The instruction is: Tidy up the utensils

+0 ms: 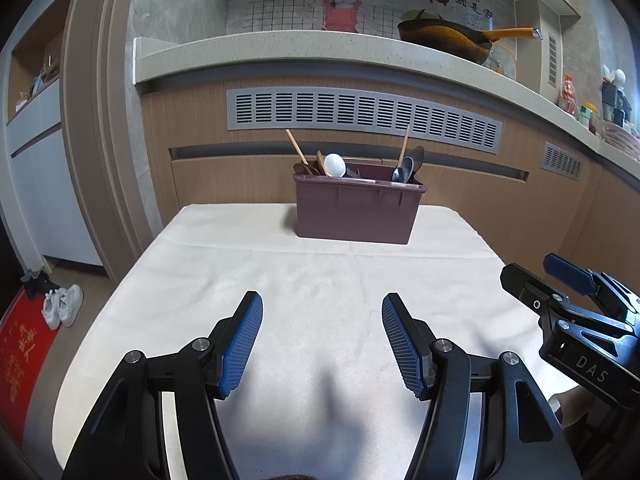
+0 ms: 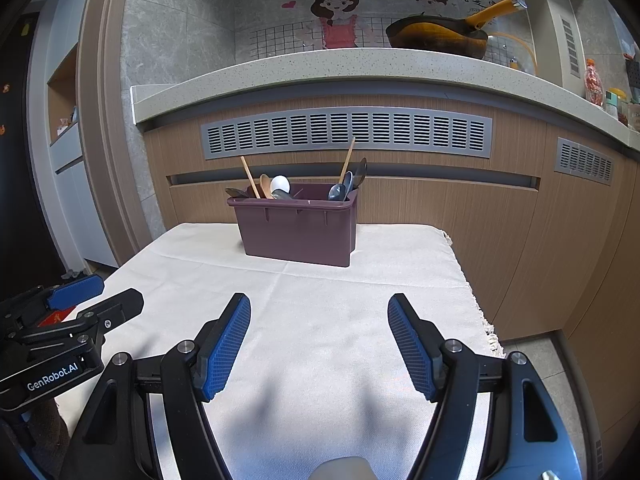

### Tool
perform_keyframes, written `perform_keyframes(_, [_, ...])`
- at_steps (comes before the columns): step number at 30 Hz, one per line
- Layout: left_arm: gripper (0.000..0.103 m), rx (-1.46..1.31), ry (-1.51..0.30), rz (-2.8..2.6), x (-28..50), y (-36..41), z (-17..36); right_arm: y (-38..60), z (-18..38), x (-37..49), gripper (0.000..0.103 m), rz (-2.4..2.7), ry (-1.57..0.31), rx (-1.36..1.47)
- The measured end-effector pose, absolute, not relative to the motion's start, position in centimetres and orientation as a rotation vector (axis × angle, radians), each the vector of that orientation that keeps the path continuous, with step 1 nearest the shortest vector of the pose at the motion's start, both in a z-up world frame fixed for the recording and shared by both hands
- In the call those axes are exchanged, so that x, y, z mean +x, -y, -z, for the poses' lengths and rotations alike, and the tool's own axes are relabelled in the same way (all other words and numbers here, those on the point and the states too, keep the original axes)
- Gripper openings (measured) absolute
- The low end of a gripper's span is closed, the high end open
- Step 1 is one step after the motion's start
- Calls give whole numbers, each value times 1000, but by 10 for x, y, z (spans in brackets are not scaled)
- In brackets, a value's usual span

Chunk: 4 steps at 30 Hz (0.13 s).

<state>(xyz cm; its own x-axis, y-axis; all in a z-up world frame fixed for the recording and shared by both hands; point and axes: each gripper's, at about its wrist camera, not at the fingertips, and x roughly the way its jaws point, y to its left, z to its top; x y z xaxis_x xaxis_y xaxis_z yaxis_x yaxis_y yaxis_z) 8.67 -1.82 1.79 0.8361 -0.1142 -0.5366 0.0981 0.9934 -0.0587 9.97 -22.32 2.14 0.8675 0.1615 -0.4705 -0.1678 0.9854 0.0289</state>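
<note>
Two grippers, left gripper [image 1: 322, 308] and right gripper [image 2: 319, 308], spread wide, holding nothing | maroon plastic utensil bin [image 1: 357, 210] with spoons and chopsticks upright, straight ahead beyond fingertips | neither hand clearly nearer

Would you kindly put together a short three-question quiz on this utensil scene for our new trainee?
1. True or false: the left claw is holding a spoon.
2. Which end of the purple caddy holds the white spoon? A) the left end B) the right end
3. Fill in: the caddy stands on a cream ____.

Key: 1 false, both the left claw and the right claw are open and empty; 2 A; 3 tablecloth.
</note>
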Motion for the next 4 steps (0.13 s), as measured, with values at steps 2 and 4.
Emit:
perform_keyframes(2, [63, -34, -580, 115, 88, 18, -16, 223, -20, 100, 69, -171, -497, -12])
perform_keyframes(4, [63, -44, -587, 112, 91, 15, -13, 223, -18, 103, 69, -169, -507, -15])
